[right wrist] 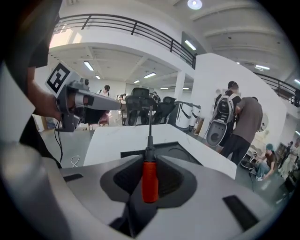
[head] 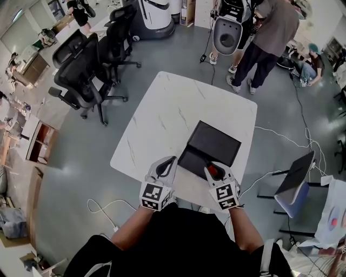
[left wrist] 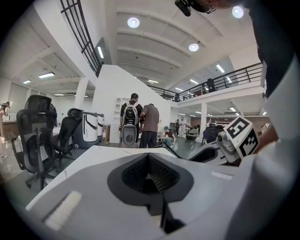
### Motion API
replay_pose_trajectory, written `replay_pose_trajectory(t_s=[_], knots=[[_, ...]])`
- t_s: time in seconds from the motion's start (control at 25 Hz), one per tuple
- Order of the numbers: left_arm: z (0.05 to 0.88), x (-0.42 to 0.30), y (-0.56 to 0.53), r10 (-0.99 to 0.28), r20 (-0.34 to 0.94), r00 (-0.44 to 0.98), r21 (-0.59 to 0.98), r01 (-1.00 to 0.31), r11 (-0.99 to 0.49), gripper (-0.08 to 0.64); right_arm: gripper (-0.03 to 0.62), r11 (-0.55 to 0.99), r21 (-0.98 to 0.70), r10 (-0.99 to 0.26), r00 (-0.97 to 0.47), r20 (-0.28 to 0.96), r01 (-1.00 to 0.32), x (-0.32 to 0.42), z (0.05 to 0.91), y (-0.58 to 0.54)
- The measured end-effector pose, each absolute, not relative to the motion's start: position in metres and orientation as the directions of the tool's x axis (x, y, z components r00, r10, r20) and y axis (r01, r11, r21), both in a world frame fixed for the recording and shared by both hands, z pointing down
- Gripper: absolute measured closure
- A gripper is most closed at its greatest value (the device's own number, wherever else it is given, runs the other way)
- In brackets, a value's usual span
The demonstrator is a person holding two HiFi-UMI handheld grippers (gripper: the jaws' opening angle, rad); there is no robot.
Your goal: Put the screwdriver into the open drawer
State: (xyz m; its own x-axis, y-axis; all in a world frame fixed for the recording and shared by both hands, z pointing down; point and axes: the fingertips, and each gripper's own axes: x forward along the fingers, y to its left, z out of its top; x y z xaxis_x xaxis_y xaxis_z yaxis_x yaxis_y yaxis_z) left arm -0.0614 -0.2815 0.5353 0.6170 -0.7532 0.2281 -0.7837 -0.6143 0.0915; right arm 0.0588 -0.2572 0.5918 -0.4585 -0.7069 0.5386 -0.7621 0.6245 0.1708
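A red-handled screwdriver [right wrist: 150, 180] sits between the jaws of my right gripper [right wrist: 150, 174], which is shut on its handle. Its dark shaft [right wrist: 150, 123] points forward over the table. In the head view the right gripper [head: 212, 169] hovers at the near edge of the black open drawer [head: 216, 142], which lies on the white marble table [head: 162, 113]; the red handle [head: 214, 171] shows between the fingers. My left gripper [head: 168, 161] is just left of the drawer, over the table's near edge. Its jaws meet with nothing between them [left wrist: 149, 164].
Black office chairs [head: 86, 76] stand left of the table. People [head: 265, 32] and a white machine [head: 154, 16] are beyond its far side. A stand with a dark panel [head: 296, 176] is at the right, and cables [head: 281, 138] run across the floor.
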Motion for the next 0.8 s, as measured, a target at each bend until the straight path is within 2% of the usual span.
replay_pose_trajectory(t_s=[0.32,0.56,0.8], knots=[[0.546,-0.077,-0.293,-0.745,0.242,0.622,0.102,-0.78,-0.618,0.551,0.505,0.734,0.255,-0.562,-0.352,0.748,-0.63,0.05,0.652,-0.269],[0.548,-0.084,-0.298,-0.75,0.24,0.617,0.115,-0.785,-0.609,0.551,0.505,0.781,0.199,-0.424,-0.269,0.865,-0.592,0.058,0.695,-0.267],[0.548,-0.091,-0.304,-0.757,0.238,0.608,0.112,-0.792,-0.601,0.551,0.505,0.812,0.144,-0.316,-0.217,0.924,-0.566,0.059,0.719,-0.262]])
